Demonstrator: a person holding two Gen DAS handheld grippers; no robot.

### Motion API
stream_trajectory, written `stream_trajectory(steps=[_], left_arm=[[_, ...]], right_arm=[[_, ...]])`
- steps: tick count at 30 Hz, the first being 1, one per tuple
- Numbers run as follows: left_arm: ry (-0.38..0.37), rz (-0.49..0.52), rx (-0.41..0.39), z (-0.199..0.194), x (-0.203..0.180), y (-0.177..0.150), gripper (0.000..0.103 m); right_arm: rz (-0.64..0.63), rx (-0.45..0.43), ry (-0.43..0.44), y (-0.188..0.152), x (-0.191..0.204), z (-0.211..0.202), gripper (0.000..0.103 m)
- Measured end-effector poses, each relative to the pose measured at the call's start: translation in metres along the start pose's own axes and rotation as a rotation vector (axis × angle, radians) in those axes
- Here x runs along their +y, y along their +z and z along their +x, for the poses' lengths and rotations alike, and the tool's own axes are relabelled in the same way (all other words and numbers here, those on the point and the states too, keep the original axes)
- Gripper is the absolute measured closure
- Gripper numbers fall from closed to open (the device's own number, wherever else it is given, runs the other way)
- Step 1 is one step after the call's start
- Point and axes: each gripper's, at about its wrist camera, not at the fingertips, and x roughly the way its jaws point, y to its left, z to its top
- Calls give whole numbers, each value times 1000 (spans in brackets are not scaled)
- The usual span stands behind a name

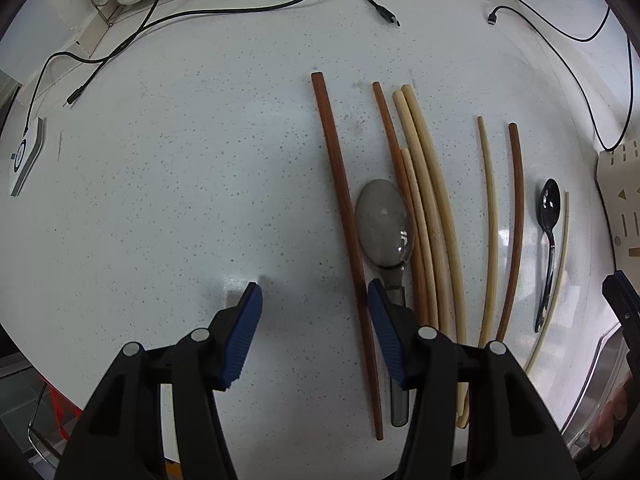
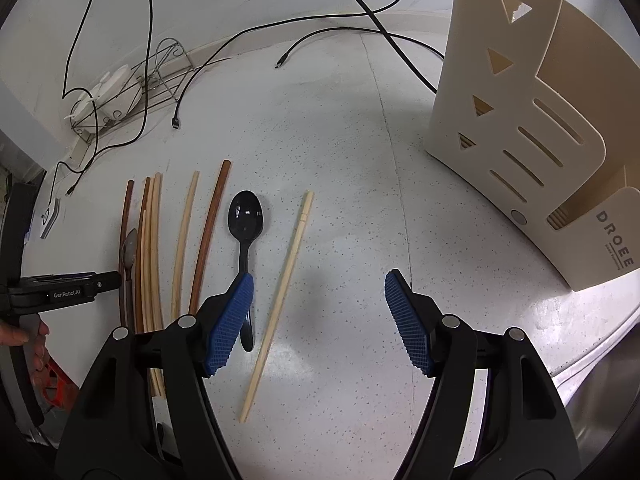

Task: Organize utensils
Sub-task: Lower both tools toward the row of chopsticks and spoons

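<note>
Several brown and pale chopsticks lie side by side on the speckled white counter [image 1: 160, 200]. A grey spoon [image 1: 382, 224] rests among them and a black spoon [image 1: 549, 208] lies further right. My left gripper [image 1: 315, 284] points down at the counter, open. A long brown chopstick [image 1: 340, 200] runs between its jaws, close to the right pad, and the grey spoon's handle passes behind that finger. My right gripper [image 2: 319, 275] is open over a single pale chopstick [image 2: 284, 288]. The black spoon [image 2: 246, 216] has its handle behind the left finger.
A cream slotted utensil holder [image 2: 520, 140] stands at the right. Black cables [image 1: 240, 10] and a wire rack with white dishes [image 2: 116, 92] sit at the back. A small white device [image 1: 26, 156] lies far left. A metal basin edge [image 2: 600, 380] borders the counter.
</note>
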Motion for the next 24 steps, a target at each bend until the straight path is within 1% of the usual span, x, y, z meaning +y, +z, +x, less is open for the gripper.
stream_trajectory(steps=[2,5,7,10,16,20,22,24], left_arm=[[-5,-9,4,3,1,2,49],[23,-7,0,7,2,9,49],[19,-13,8,11,-1,13,49],[36,4,3,14,-2,13,49],[45,-1,9,18,-8,25,49],[33,-11,21,18,-9,33,49],[30,-3,19,18,-5,33,53],[31,15,18,16,-1,35,65]], right_arm=[[7,-9,2,2,-1,-3,38],[0,-20,-3,4,-1,-6,38],[0,-22,-6,5,0,-6,38],[4,-17,-5,4,-1,-5,38],[8,25,4,3,2,4,38],[1,50,5,7,7,11,38],[-9,65,-11,9,11,17,39],[-9,90,-31,12,12,24,44]])
